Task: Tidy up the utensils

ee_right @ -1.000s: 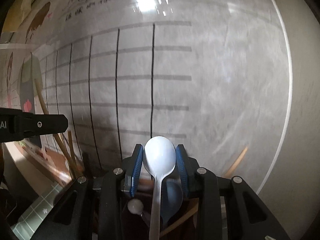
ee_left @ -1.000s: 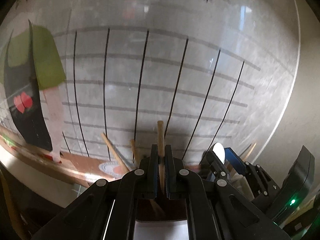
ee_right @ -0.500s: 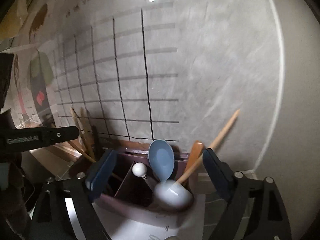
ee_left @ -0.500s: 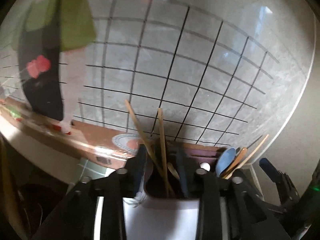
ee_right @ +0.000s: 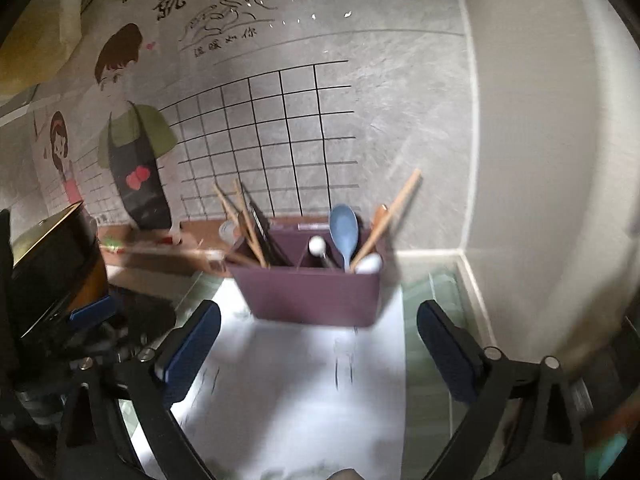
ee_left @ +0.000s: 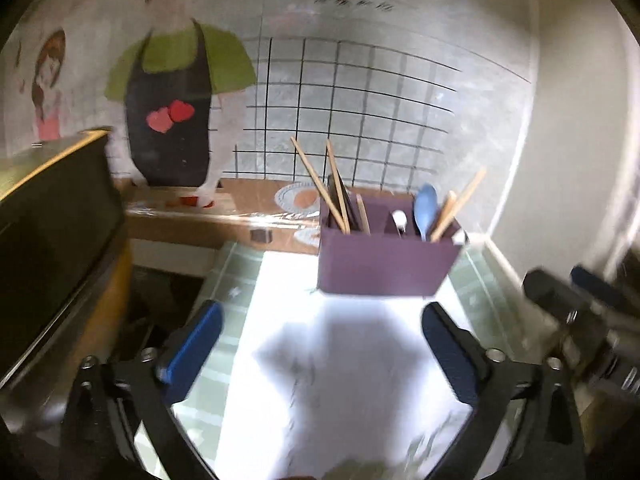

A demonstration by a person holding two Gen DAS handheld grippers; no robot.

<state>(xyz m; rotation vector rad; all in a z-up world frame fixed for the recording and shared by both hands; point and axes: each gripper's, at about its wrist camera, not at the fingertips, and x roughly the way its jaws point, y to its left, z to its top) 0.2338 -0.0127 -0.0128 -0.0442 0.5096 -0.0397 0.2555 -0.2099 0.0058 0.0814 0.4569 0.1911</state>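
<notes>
Both grippers, left (ee_left: 320,344) and right (ee_right: 318,340), were seen with jaws opening wide and nothing between them. The utensils were found sorted in the purple holder (ee_right: 308,294) on the white sheet (ee_right: 288,392): chopsticks (ee_right: 244,224) in the left compartment, blue spoon (ee_right: 344,228) and probably a white spoon (ee_right: 367,265) in the right, leaning on the walls for support.
</notes>
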